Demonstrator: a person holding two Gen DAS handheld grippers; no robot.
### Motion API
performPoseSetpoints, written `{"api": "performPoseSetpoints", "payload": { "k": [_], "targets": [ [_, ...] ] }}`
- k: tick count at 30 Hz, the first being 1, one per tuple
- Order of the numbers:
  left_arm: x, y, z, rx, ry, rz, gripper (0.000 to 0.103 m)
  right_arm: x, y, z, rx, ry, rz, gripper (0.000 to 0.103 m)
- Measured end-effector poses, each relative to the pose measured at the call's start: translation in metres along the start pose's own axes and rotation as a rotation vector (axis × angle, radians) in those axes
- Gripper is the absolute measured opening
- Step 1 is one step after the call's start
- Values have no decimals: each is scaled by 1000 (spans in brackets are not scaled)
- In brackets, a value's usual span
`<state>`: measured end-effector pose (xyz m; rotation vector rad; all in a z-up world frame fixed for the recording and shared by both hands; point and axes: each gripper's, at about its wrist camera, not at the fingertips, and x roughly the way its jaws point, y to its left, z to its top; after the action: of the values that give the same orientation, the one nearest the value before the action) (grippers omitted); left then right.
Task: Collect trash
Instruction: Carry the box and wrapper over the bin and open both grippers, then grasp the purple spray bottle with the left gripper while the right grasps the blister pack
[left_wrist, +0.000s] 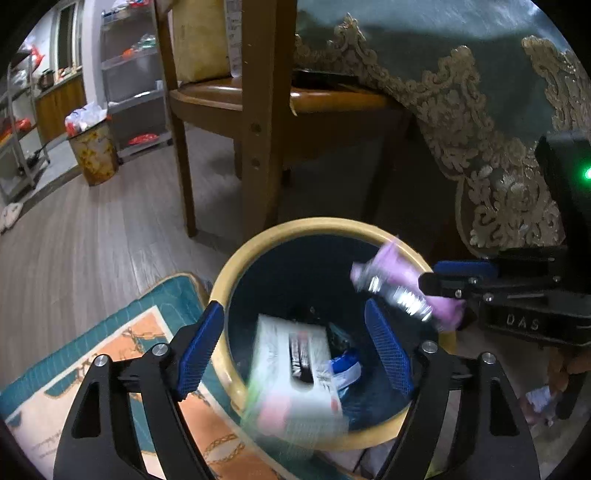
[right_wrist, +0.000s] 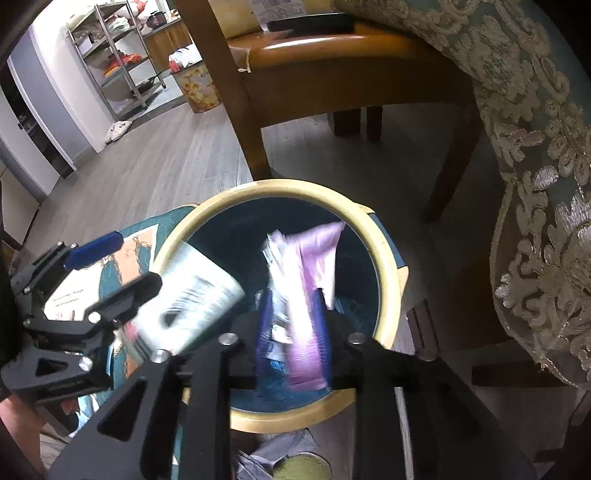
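Basically we were at the drop step: both grippers over the yellow-rimmed bin (left_wrist: 236, 266). Left gripper (left_wrist: 295, 354) stood wide open, the white carton (left_wrist: 295, 373) blurred between its pads, apparently loose and falling in. Right gripper (right_wrist: 291, 332) sat narrow, purple wrapper (right_wrist: 310, 295) between its pads; we couldn't tell if it was gripped. Next we judged: release fully, then fetch more trash.
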<state>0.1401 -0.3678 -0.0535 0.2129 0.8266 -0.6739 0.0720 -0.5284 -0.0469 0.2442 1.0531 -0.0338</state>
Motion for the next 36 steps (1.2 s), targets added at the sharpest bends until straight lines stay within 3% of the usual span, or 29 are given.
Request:
{"api": "performPoseSetpoints", "payload": {
  "k": [8,11,14,16,19,31,36],
  "targets": [
    [-32,16,-3,-15,-24,31,80,-5,4,1,-12,-7,0,41],
    [-50,25,-7,-25,-35,50,89,-8,14,2,-23,-15,4,45],
    [-74,38,-13,-38,-43,71,89,-14,33,2,-49,-28,14,57],
    [-94,50,-19,-61,-48,84,90,-16,46,0,-69,-31,24,71],
    [-124,70,-29,-101,-57,115,91,-19,75,-3,-116,-35,52,76],
    [-229,153,-105,-277,-69,281,93,-18,201,-35,-376,-6,171,80],
    [-237,188,-147,-379,-10,318,93,-6,236,-54,-508,20,207,80]
  ]
}}
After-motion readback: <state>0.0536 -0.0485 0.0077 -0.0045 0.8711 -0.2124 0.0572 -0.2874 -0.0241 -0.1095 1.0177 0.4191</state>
